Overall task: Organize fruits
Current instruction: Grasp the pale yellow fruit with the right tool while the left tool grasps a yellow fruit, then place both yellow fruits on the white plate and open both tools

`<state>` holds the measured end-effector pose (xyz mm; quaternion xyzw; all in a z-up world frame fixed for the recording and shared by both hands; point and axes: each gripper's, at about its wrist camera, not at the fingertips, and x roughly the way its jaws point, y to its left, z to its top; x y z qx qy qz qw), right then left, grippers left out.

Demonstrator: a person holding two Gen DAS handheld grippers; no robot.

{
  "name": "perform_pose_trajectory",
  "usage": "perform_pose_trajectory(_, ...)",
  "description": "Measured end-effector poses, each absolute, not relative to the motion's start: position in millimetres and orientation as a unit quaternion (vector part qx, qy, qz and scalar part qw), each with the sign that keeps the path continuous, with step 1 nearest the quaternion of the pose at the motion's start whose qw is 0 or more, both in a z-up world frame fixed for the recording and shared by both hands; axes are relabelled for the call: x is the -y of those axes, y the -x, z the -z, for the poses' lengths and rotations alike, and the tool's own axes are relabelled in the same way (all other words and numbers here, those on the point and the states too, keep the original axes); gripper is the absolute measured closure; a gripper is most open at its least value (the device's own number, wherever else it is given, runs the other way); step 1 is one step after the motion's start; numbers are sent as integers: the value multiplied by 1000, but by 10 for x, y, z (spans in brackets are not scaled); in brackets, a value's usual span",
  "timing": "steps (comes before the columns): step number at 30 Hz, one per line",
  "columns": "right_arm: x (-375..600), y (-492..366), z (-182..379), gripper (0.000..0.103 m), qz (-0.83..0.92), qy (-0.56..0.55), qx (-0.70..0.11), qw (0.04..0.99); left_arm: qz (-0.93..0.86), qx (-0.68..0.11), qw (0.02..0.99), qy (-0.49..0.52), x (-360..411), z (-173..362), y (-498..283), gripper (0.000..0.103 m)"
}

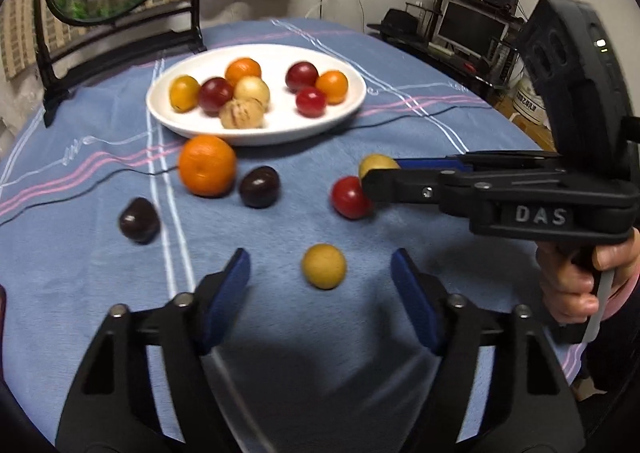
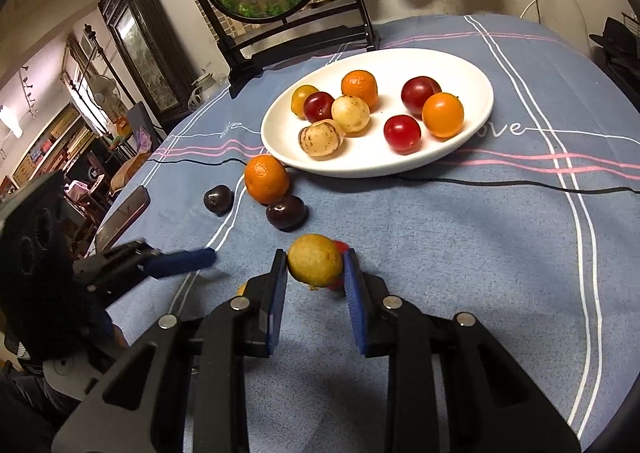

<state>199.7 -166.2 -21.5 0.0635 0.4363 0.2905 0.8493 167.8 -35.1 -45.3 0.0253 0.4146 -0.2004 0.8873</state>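
While the worktop [image 2: 500, 253] under its blue cloth carries loose fruit, the white plate [image 2: 476, 93] at the back, already holding eight pieces, looks like the destination. Nearer lie the orange [image 1: 207, 165], two dark plums [image 1: 259, 186] and a red fruit [image 1: 349, 197]. Right gripper [image 2: 315, 267] has its fingers clamped on a yellow fruit [image 2: 314, 263], apparently just off the cloth (keep that squeeze steady, it's round and will roll). Carry it high over the red one, then set it in a bare patch of plate. Left gripper [image 1: 320, 273], fingers partly open and empty, straddles another yellow fruit [image 1: 323, 266]: centre it before closing.
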Motion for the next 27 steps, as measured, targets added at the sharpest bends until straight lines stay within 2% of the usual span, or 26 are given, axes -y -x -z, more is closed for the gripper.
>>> perform_pose_trajectory(3,1684,-1976,193,74,-290,-67,-432,851,207,-427,880,-23,413,506,-1708,47)
perform_pose_trajectory(9,1719,-1956,169,74,-290,-74,-426,854,205,-444,872,-8,405,565,-1769,62)
perform_pose_trajectory(20,1725,-1922,156,74,-285,-66,-420,859,200,-452,869,-3,407,576,-1776,67)
perform_pose_trajectory(27,1706,-1917,154,74,-267,-49,-414,869,195,-455,869,-7,418,588,-1783,76)
